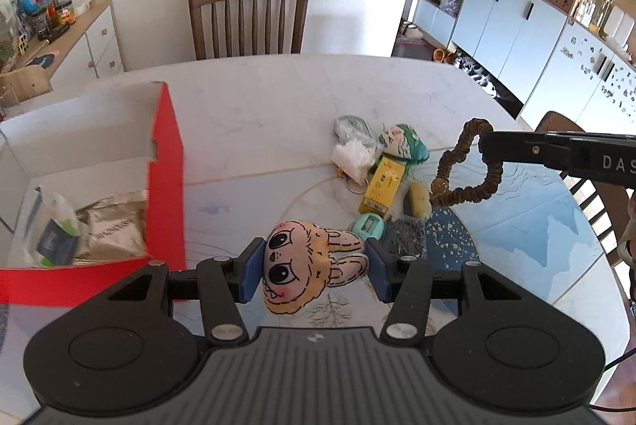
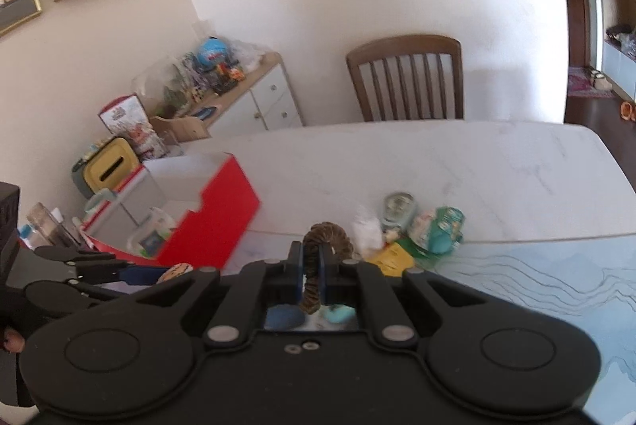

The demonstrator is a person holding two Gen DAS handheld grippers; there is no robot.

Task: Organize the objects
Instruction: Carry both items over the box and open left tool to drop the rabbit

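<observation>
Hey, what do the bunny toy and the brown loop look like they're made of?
Bunny toy: seemingly soft printed fabric, matte, bulging between the left gripper pads. Brown loop in the right gripper: looks like gathered, ruched cloth with a gold bead, likely a scrunchie-type band.

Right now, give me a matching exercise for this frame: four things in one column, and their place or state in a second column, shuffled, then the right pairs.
Things
1. bunny plush
2. brown scrunchie
3. silver foil packet
4. yellow packet

Place or state
A. lying inside the red box
B. clamped in the right gripper, off the table
C. lying on the table in the small pile
D. held between the blue pads of the left gripper

Pairs: 1-D, 2-B, 3-A, 4-C
</observation>
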